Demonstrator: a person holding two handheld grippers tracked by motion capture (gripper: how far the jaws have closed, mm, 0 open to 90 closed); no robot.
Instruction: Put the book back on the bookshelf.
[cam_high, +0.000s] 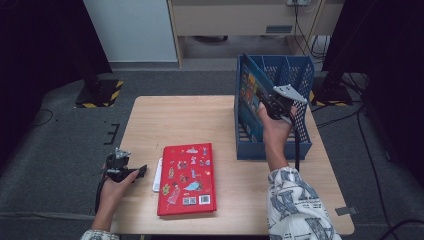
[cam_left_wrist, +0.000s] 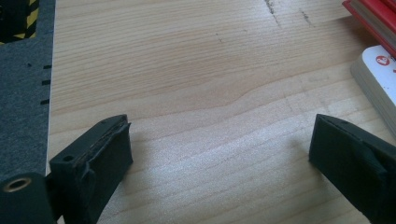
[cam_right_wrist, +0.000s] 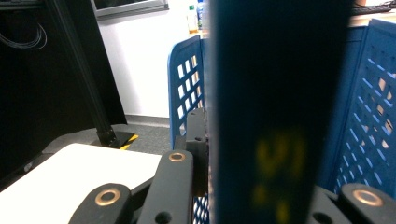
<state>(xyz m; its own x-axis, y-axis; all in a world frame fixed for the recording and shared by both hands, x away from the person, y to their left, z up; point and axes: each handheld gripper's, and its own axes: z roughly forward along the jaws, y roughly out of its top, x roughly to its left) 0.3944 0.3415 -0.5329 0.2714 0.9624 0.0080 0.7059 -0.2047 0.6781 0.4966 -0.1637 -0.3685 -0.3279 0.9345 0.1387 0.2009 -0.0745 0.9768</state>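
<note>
My right gripper (cam_high: 266, 103) is shut on a dark blue book (cam_high: 248, 96), which stands upright on edge in the left compartment of the blue mesh basket (cam_high: 272, 150). In the right gripper view the book's spine (cam_right_wrist: 275, 116) runs between the jaws of my right gripper (cam_right_wrist: 266, 163), with the basket's walls (cam_right_wrist: 187, 79) on either side. At the table's left front my left gripper (cam_high: 139, 171) rests open; its jaws (cam_left_wrist: 219, 149) stand wide apart over bare wood. A red book (cam_high: 187, 177) with cartoon stickers lies flat just right of it, on a white book (cam_high: 158, 175).
The wooden table (cam_high: 190, 120) has bare room at its middle and back left. The basket stands at the table's right rear, with dividers inside. In the left gripper view the red book (cam_left_wrist: 373, 14) and white book (cam_left_wrist: 378, 79) lie at the right edge. Grey carpet surrounds the table.
</note>
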